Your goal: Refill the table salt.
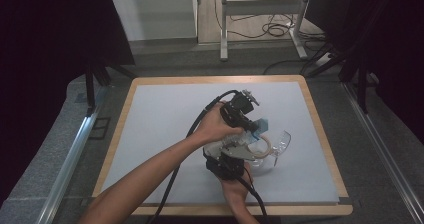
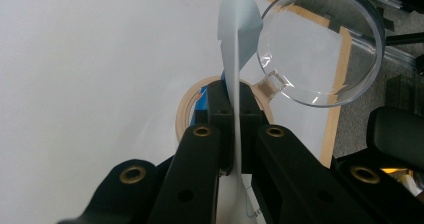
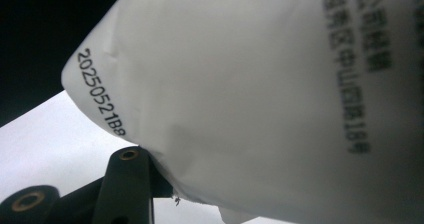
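Pinching the thin white printed paper packet [image 2: 235, 59] by its edge with your left gripper [image 2: 232, 109], fingers clenched on it above the pale grey surface [image 1: 165, 124], you are bracing its limp, tear-prone body against your right gripper [image 3: 150, 184], grip unclear.

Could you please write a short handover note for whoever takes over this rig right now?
Left gripper: shut on the edge of a thin pale sheet, held upright over a tape roll.
Right gripper: jaws part closed around a white printed packet, which presses against one jaw; it looks held.
Things: a clear lidded container lies on the white mat, right of both grippers; its round lid stands open.
Done: both items picked up and brought together mid-table.
Left: probably separate or open the packet and sort things with the container. Check both grips before moving.
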Motion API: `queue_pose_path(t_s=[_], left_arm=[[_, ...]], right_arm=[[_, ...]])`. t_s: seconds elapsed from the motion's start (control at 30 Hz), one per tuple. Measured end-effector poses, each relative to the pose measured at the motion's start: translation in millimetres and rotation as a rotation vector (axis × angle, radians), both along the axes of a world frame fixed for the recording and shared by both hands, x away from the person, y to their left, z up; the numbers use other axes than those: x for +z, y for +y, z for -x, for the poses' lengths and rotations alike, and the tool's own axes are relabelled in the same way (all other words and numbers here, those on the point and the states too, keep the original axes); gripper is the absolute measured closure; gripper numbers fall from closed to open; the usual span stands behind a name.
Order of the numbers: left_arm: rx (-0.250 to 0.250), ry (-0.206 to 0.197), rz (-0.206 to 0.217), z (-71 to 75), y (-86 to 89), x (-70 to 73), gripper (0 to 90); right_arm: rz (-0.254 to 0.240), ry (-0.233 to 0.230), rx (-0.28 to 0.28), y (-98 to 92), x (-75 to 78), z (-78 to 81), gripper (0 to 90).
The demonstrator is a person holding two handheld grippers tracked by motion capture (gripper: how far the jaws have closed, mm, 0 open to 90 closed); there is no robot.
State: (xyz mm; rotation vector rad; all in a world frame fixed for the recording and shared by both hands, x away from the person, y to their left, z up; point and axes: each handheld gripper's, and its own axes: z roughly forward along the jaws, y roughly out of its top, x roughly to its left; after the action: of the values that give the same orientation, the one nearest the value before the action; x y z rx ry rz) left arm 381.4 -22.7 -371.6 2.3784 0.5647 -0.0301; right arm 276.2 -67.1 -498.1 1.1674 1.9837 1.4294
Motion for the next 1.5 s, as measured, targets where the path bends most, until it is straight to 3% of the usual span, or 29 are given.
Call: queue_pose_path(t_s=[0.6,1.1,1.5], left_arm=[[-0.01,0.007,-0.011,-0.4,-5.5,-4.5,90.0],[-0.006,0.007,-0.002,-1.8,-5.4,-5.6,90.0],[-0.002,0.003,-0.01,-2.3,-5.9,-5.3,90.0]], right_arm=[[0.001,-0.007,-0.006,-3.5,-6.2,0.8,48.4],[0.074,-0.063,-0.022,-0.4,-7.7,4.3,48.6],[0.064,-0.049,-0.012,-0.6,-6.1,3.8,48.7]])
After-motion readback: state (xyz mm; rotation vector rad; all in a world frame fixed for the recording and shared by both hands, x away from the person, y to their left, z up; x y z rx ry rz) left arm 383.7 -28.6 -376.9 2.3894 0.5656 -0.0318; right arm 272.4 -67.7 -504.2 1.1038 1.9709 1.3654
